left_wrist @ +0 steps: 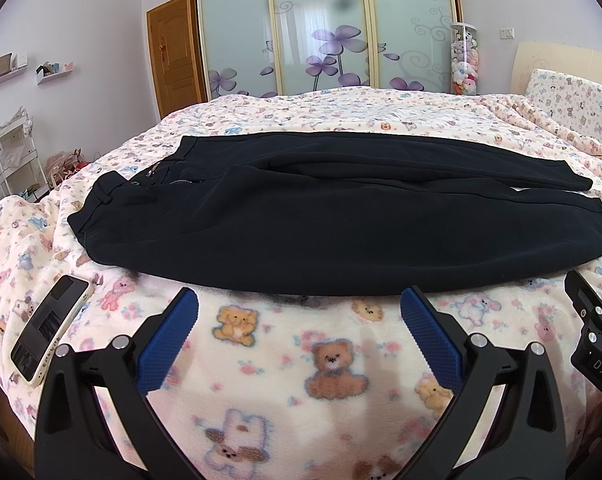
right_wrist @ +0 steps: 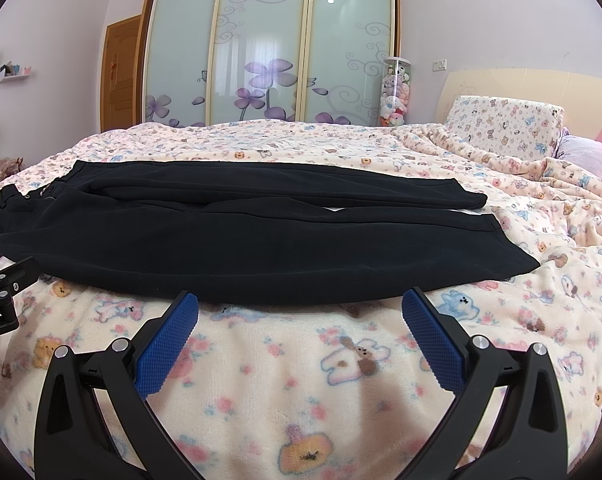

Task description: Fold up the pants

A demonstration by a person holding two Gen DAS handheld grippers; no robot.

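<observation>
A pair of black fabric pants (left_wrist: 341, 224) lies spread flat across a bed covered by a cream fleece blanket printed with teddy bears and bunnies (left_wrist: 293, 364). The pants run sideways just ahead of both tongs, waistband to the left and the two leg cuffs to the right, with the legs lying side by side and a thin gap between them near the cuffs.

The left gripper (left_wrist: 299, 308), black with blue textured pads, hovers over the blanket with its jaws wide apart and nothing between them; the near edge of the pants sits just beyond its fingertips. To its left, a cream-cased smartphone (left_wrist: 49, 332) rests face up on the blanket.

The right gripper (right_wrist: 300, 310), of the same build, also stands wide apart and holds nothing, its tips just short of the near pant leg (right_wrist: 261, 256).

Far beyond the tongs stands a frosted-glass sliding wardrobe with purple flower patterns (right_wrist: 269, 52), and to its right a clear tall cylinder filled with plush toys (right_wrist: 395, 94).
</observation>
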